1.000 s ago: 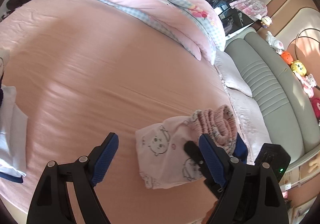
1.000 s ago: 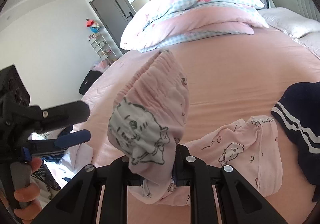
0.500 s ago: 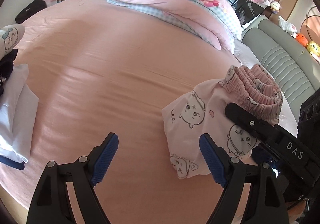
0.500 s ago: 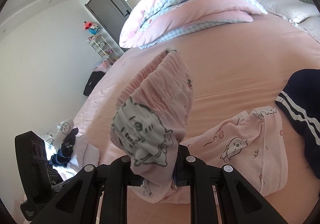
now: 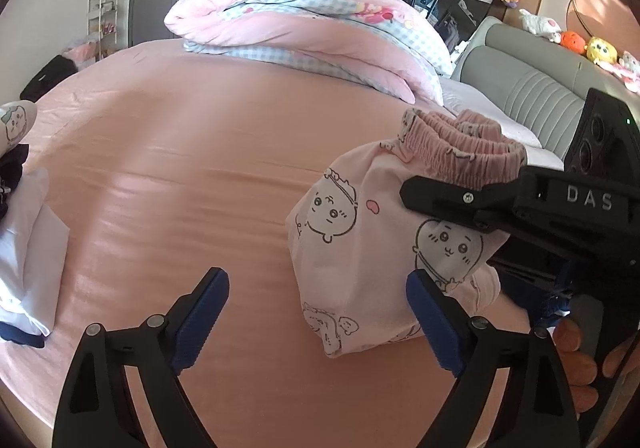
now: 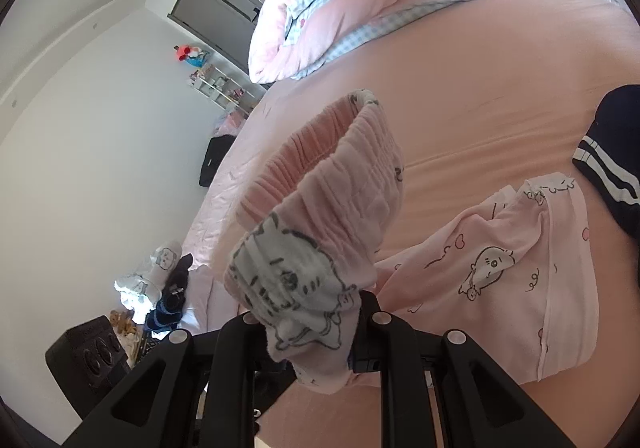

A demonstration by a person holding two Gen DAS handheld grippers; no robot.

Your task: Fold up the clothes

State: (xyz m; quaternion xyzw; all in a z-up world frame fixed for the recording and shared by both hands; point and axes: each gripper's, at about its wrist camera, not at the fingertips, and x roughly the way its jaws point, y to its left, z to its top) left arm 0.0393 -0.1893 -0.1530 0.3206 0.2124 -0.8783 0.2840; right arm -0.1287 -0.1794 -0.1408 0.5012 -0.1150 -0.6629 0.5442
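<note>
1. Pink pyjama trousers (image 5: pixel 384 232), printed with cartoon faces, are held clear of the peach bedsheet (image 5: pixel 192 168), bunched and hanging from near their gathered waistband (image 5: pixel 460 144).
2. The right gripper (image 5: pixel 444 204) is clamped shut on the trousers just below the waistband; in the right wrist view the cloth is seen pinched between its two arms and draped forward over them.
3. The left gripper (image 5: pixel 316 312) stands with its jaws wide apart and nothing between them. One blue pad (image 5: pixel 432 322) sits just beside the hanging trousers, but contact cannot be told.
4. A second pink printed garment (image 6: pixel 520 280) lies crumpled on the bedsheet beside the trousers, and a navy garment with white stripes (image 6: pixel 612 168) lies beyond it.
5. A rolled pink-and-blue gingham duvet (image 5: pixel 320 36) rests at the far side of the bedsheet, well apart from the trousers. White and dark clothes (image 5: pixel 24 240) lie at the bedsheet's near left edge.
6. The step in hand is judged to be the lift and carry of an unfolded garment, with no fold yet made.
7. The next move would call for the free left gripper to be closed on the loose lower edge or the opposite waistband corner, so that the trousers can be spread flat on bare bedsheet before folding.
</note>
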